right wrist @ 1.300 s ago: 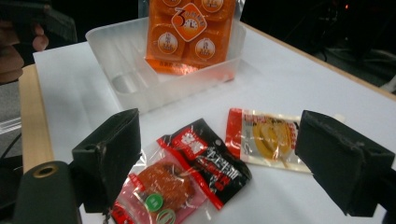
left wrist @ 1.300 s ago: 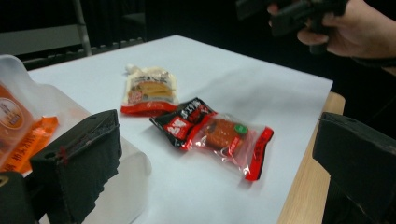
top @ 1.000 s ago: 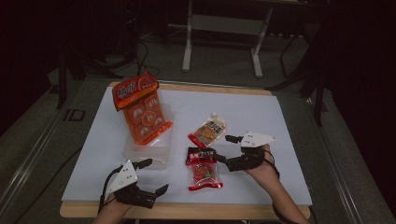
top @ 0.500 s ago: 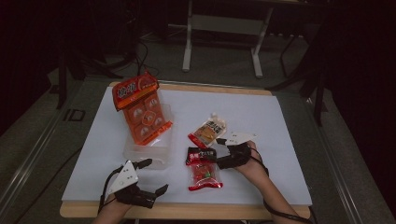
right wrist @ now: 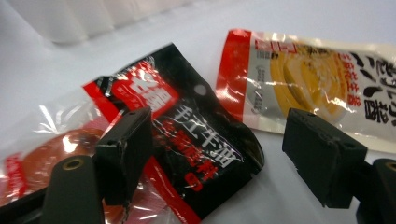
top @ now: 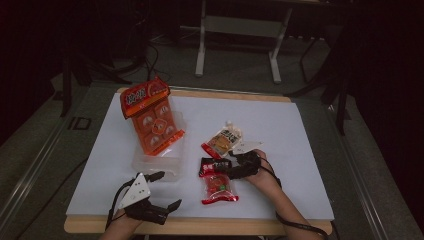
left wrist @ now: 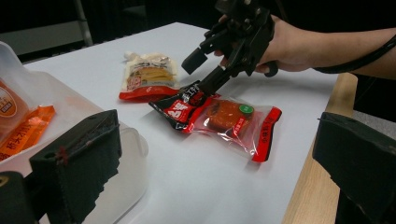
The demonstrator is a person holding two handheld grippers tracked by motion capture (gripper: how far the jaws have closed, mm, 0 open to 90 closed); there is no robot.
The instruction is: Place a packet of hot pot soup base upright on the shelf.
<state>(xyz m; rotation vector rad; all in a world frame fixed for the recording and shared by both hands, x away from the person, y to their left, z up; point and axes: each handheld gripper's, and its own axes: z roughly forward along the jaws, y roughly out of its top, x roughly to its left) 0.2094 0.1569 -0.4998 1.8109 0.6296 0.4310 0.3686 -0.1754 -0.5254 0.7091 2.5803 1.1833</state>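
Two tongs at the near edge of the white worktop [top: 300, 150]. Left tongs [top: 161, 192], at 7 o'clock in the high view, sit wide, jaws apart over bare surface, gripping nothing. Right tongs [top: 223, 167], near 5 o'clock, are spread too; in the right gripper view one jaw lies on the black top end of the red-and-black snack packet [right wrist: 187, 140] and the other stands off to the side above the worktop, not closed on it. That packet [top: 216, 181] lies flat at 6 o'clock from centre, clear window showing a reddish piece inside. Just beyond it, toward 12 o'clock, a cream-and-yellow pouch [top: 223, 141] with a red bottom band lies flat, close to the packet; whether they touch I cannot tell. Further, at 10 o'clock, a clear plastic tub [top: 156, 162] carries an orange multipack [top: 152, 120], tilted up against its far rim. Beyond the worktop, dark floor and a grey metal stand [top: 240, 30].
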